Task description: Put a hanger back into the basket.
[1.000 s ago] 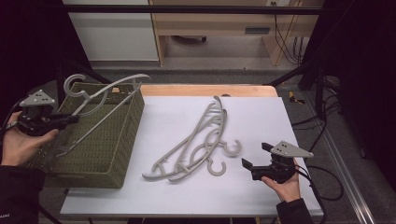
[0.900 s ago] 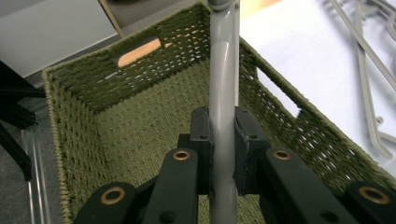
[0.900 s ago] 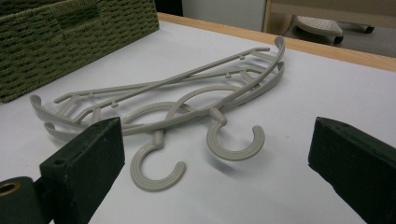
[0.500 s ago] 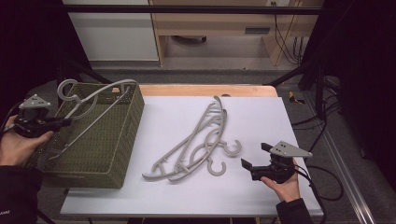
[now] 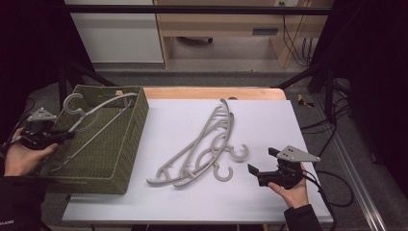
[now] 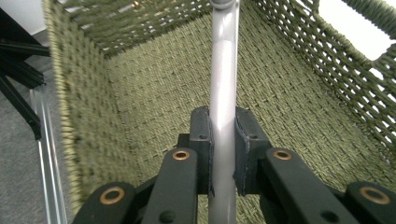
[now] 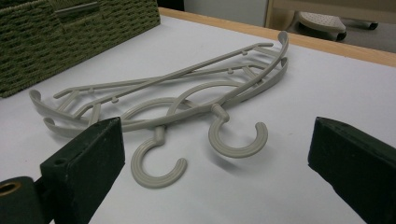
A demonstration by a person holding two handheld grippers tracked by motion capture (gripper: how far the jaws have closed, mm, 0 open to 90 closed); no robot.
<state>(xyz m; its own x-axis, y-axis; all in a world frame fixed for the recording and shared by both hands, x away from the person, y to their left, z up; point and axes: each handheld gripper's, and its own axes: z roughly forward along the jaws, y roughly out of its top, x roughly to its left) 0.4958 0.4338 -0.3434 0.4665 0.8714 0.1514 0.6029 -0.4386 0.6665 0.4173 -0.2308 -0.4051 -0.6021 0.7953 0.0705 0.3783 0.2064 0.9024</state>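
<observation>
You have three grey hangers in all: one hanger (image 5: 91, 120) inside the basket, and two hangers (image 5: 202, 149) lying overlapped on the desk (image 5: 269, 120). There is one green woven basket (image 5: 126, 159). You hold two grippers, the left gripper (image 5: 65, 136) and the right gripper (image 5: 262, 161).

No readable text, labels, brands or nos. anywhere; faint mark at high-view corner illegible.

Black claws (image 5: 257, 172) — brass screws, dark sleeves
</observation>
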